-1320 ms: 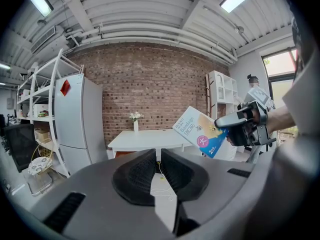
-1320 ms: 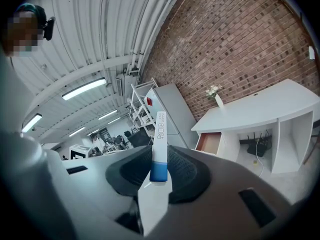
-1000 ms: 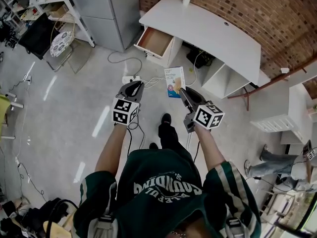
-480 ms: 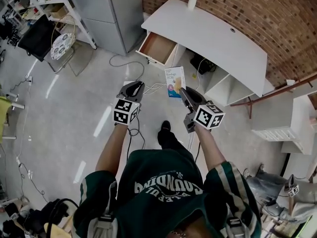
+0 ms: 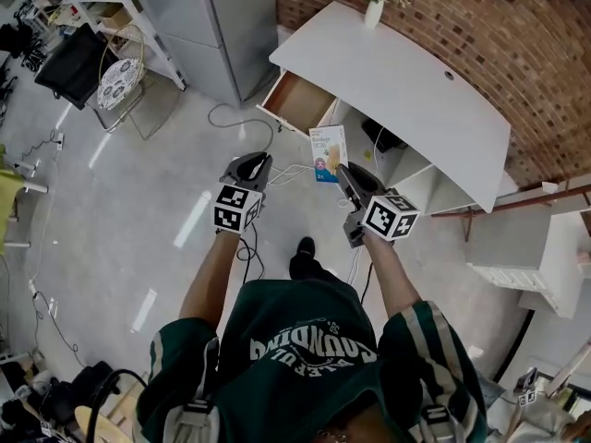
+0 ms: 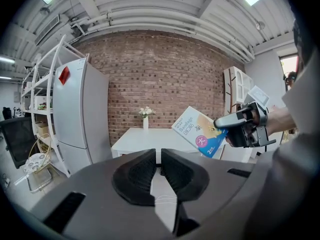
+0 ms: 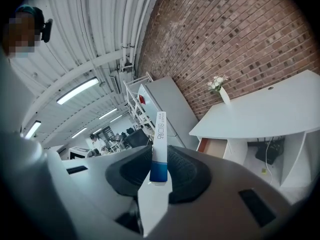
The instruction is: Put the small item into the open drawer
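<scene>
Head view, looking steeply down: a person in a dark green jersey (image 5: 305, 349) is standing on a pale grey floor (image 5: 120, 201), facing a white desk (image 5: 397, 72) that is sitting against a brick wall (image 5: 480, 26).

Far left of the desk, a white shelving rack (image 5: 111, 7) and a tall grey cabinet (image 5: 199, 17) are lining the room's edge. Bare floor is spreading out between them and the person.

Nearer, left of the desk, the left gripper (image 5: 255, 162) is hanging over the floor. In the left gripper view its dark pads (image 6: 135, 179) are sitting together with only a thin slit showing, and nothing is between them.

At the desk's left end, a wooden-lined drawer (image 5: 297, 101) is hanging open, its front edge jutting out over the floor. Loose white cables (image 5: 242, 118) are lying on the floor below that edge, between the drawer and the left gripper.

Just short of the drawer, a small flat white-and-blue box (image 5: 328, 153) is being held in the air, well clear of the desk's edge. The right gripper (image 5: 343, 170) is clamping it by its blue lower end; in the right gripper view the box is standing upright, edge-on, squeezed between both pads (image 7: 131, 172).

Under the desk, right of the drawer, an open knee space is showing cables and a dark bag. On the desk's far left corner a white vase of flowers (image 5: 374, 12) is standing; the rest of the top is bare.
</scene>
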